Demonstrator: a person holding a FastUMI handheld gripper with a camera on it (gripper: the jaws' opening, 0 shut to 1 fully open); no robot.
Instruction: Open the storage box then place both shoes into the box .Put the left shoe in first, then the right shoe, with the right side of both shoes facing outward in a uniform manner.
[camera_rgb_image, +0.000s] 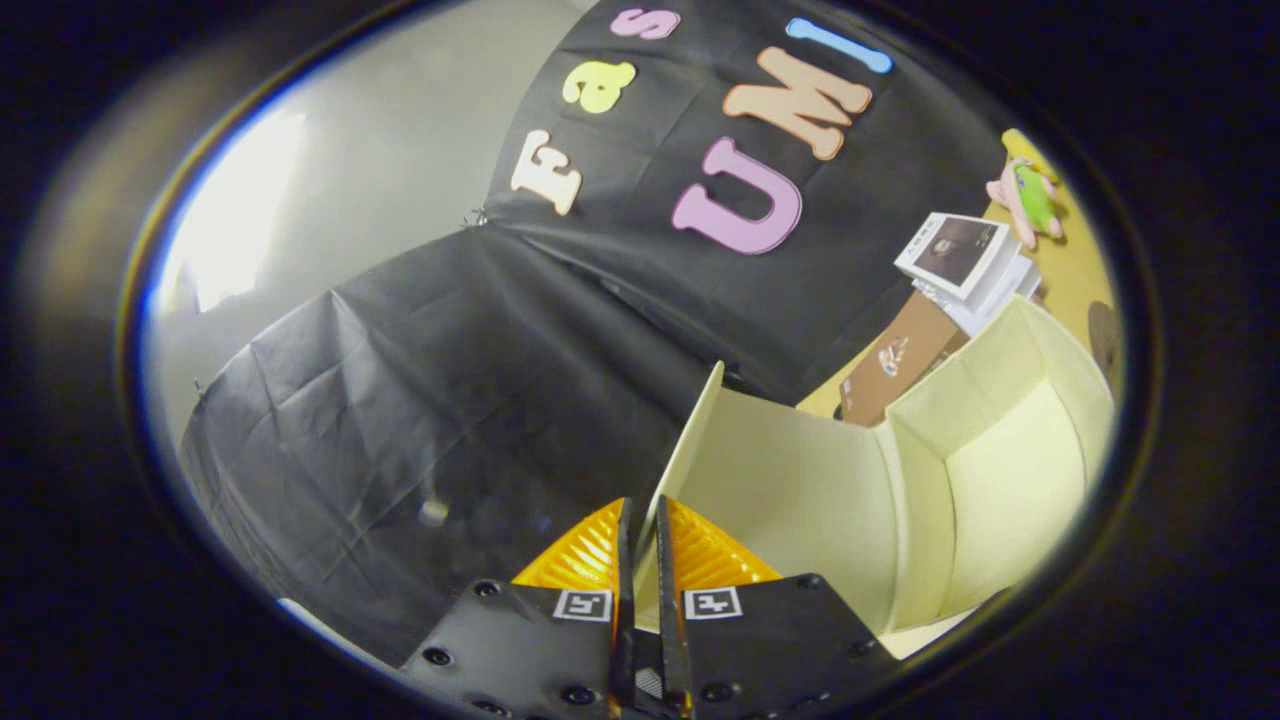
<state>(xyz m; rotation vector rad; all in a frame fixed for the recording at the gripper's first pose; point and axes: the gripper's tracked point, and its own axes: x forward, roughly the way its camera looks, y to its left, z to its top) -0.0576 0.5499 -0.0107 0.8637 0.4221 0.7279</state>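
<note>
Gripper view, tilted hard over: gripper (640, 545) nearly closed, its two fingers pinching the thin edge of the storage box lid (690, 440), which rises as a pale flap straight out from between the jaws. Both pads apparently pressed on that edge, one on each face, though exact contact hard to confirm. Storage box (1000, 470) itself just ahead and to the right of the fingers, cream-walled, open toward the camera, nothing seen inside it. Beyond the box, a brown carton (900, 365), a stack of booklets (965, 260) and a small pink-and-green plush toy (1025, 195) on a yellow table (1075, 270). No shoes to be made out from here. Step in hand, by the look of it: opening the box, lid swung well clear. Next, probably: let go of the flap without letting it fall back, then seek the left shoe and grip it so that its right side ends up facing outward.
</note>
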